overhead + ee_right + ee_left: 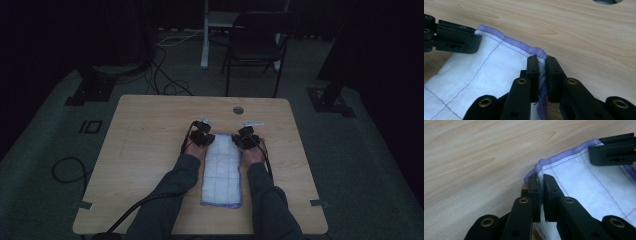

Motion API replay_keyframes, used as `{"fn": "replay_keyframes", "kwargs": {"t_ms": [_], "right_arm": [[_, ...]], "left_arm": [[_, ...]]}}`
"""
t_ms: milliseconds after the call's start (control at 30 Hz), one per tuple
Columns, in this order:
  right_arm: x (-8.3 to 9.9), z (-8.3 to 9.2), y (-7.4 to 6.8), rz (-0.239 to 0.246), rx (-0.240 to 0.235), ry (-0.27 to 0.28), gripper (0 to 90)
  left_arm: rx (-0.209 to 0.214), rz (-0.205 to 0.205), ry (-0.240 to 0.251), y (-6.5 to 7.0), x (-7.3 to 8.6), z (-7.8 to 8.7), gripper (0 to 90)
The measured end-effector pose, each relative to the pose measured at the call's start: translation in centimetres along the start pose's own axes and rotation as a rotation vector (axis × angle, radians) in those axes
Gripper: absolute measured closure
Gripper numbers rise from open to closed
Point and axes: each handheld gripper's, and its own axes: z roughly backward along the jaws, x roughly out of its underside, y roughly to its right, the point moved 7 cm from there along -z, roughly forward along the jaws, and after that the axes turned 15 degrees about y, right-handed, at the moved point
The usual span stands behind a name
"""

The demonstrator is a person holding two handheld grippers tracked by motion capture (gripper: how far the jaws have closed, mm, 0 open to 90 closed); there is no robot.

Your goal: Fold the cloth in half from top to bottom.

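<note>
high view: a folded white cloth [221, 170] with purple hem lies lengthwise on the wooden table [150, 150], between the person's forearms. the left gripper [540, 182] pinches its far left corner, and the right gripper [542, 65] pinches the far right corner. the cloth looks light, limp and prone to sag, so the stitched hem corners seem the surest hold.

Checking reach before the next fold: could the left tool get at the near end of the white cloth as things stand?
Probably yes, but not right away. The left tool is shut on the far corner of the white cloth; nothing lies between it and the near end on the table.
</note>
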Motion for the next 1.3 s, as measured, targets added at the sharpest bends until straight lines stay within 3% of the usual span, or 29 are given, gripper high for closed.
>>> {"fn": "replay_keyframes", "kwargs": {"t_ms": [300, 500, 667, 900, 1300], "right_arm": [[-1.9, 0.9, -0.1, 0.04, -0.022, 0.044, 83.7], [-2.8, 1.5, -0.2, 0.027, -0.027, 0.072, 83.7], [-3.7, 2.1, -0.5, 0.061, -0.029, 0.092, 83.7], [-5.0, 2.9, -0.7, 0.077, -0.028, 0.132, 83.7], [-5.0, 4.5, -1.4, 0.072, -0.062, 0.151, 83.6]], "left_arm": [[0.006, 0.003, 0.05, -0.1, -1.4, 0.8, 86.1], [0.012, -0.001, 0.085, -0.1, -2.4, 1.5, 86.0], [0.016, 0.014, 0.115, -0.2, -2.9, 2.0, 86.0], [0.017, -0.003, 0.155, -0.1, -4.3, 2.8, 85.8], [0.044, -0.005, 0.198, 0.6, -4.2, 4.4, 85.8]]}}
